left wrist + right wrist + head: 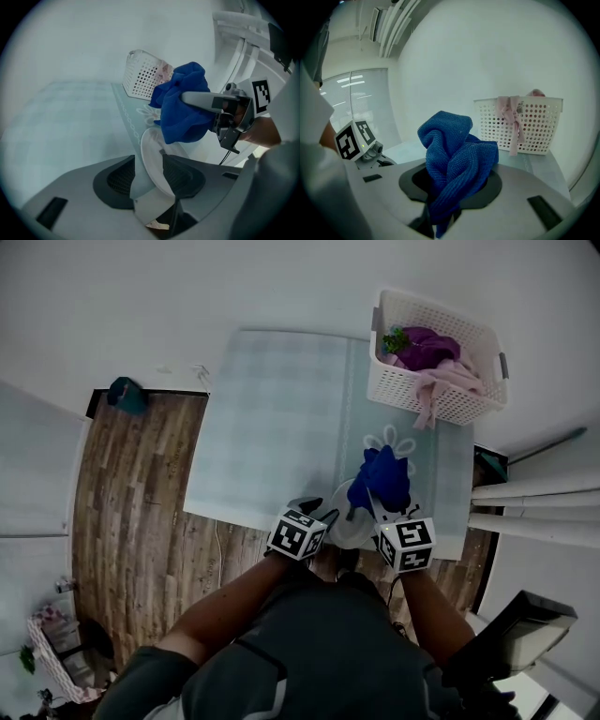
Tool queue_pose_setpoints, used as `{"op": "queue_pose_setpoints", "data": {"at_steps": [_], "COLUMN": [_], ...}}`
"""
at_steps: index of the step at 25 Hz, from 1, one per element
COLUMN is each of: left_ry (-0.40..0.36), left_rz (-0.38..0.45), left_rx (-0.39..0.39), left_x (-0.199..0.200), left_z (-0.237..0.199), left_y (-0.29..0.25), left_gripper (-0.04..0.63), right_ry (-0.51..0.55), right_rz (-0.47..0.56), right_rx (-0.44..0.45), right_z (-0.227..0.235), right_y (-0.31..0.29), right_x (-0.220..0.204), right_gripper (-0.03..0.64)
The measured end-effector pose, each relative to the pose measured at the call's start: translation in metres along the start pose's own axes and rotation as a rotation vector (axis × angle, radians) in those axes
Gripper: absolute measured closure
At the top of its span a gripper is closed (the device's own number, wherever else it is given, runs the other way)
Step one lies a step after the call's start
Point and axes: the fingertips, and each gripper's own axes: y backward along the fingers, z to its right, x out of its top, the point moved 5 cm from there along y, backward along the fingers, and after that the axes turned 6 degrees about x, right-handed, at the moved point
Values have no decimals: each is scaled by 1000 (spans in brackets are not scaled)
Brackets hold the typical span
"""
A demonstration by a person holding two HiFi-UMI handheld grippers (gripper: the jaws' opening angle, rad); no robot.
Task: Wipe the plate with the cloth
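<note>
The white plate (pixel 151 152) is seen standing tilted on its edge at the near edge of the tabletop (pixel 272 418). It is flanked by the jaws of the left claw (pixel 149 164), which are spread wide. The left pad is kept clear of the rim, so the plate is not clamped. The blue cloth (pixel 457 159) is pinched, bunched up, in the closed right claw (pixel 452 180) and is held just above the plate; contact cannot be told. A white basket (pixel 441 352) holding pink and purple fabric is set at the far corner.
</note>
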Motion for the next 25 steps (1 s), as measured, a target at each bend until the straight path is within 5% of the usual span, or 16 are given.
{"op": "queue_pose_setpoints", "data": {"at_steps": [8,14,25], "left_ry": [48,-13,2], "left_rz": [-76,-104,-175], "left_rx": [-35,-34,-54], "left_x": [-18,-17,-17], "left_z": [0,-3,2], "left_y": [-15,-16,-20], "left_gripper": [423,448,489], "right_ry": [68,127,195], "right_rz": [-88,-192,-318], "right_rx": [105,166,223], "right_z": [-22,-30,-36], "right_y": [-33,-48,-62], "right_x": [-29,-53,-72], "right_gripper": [485,485,485]}}
